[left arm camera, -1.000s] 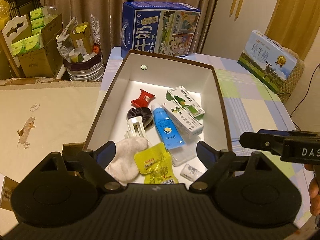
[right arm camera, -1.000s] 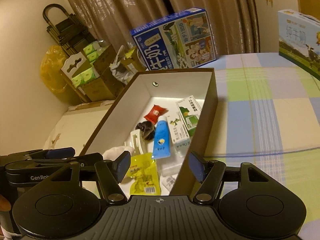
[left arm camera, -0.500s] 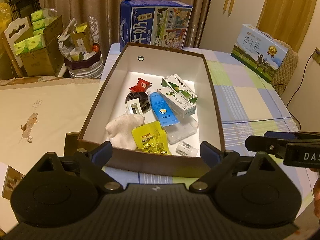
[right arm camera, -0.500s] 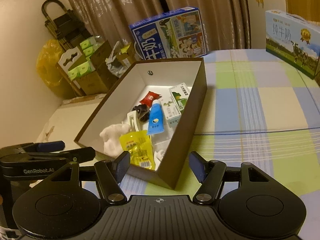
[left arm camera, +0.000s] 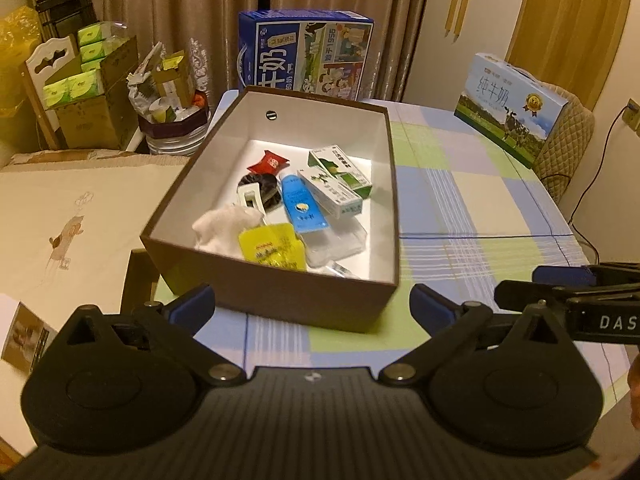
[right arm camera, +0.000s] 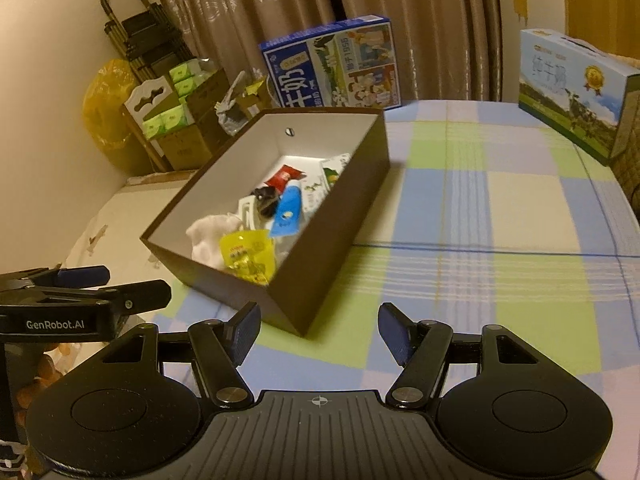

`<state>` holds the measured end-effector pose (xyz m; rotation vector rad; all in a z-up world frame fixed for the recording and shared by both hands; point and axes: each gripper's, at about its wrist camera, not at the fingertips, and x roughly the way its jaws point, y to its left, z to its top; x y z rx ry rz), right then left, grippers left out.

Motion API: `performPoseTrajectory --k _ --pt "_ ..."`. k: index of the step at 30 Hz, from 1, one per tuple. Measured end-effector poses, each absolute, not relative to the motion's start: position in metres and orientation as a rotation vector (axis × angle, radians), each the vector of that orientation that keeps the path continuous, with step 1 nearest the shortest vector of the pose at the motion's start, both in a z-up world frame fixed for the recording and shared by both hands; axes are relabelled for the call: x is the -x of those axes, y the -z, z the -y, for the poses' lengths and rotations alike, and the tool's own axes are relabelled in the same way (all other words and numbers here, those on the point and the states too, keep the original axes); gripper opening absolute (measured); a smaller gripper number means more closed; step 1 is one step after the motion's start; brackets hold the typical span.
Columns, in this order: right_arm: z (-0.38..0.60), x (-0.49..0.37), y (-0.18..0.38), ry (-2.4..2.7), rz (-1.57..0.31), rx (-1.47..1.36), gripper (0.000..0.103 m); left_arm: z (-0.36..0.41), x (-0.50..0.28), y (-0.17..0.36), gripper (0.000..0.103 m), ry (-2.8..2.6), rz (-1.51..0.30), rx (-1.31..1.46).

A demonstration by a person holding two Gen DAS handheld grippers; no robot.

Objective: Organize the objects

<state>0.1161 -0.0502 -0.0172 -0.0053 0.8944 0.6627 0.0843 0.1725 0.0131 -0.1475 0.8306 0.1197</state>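
Box (left arm camera: pixel 276 296) sits on the checked table (left arm camera: pixel 480 208), just beyond both grippers, already filled. Left gripper (left arm camera: pixel 311 307), whose jaws have just been opening, stands wide and empty; right gripper (right arm camera: pixel 319 333) is partly open, also empty. Filling looks done, so the next move is probably to find a lid or stop. Inside, the pouch (left arm camera: pixel 272 249) and tube (left arm camera: pixel 303 208) show; the near wall hides small items.

Open checked tablecloth (right arm camera: pixel 500 208) right of the brown box (left arm camera: pixel 280 300), clear up to the pale milk carton (right arm camera: pixel 576 92) at the far right edge. Behind the box, blocked by the blue milk carton (left arm camera: pixel 308 56). Inside, crowded on the left and middle; bare floor along the right wall.
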Motion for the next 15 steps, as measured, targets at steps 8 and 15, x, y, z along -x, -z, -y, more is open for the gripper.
performPoseTrajectory --k 8,15 --pt "0.107 -0.096 0.013 -0.655 -0.884 0.02 0.063 -0.126 -0.059 -0.009 0.102 -0.136 -0.836 0.159" --pt "0.152 -0.08 0.01 -0.622 -0.885 0.038 0.063 -0.081 -0.04 -0.008 0.102 -0.132 -0.844 0.152"
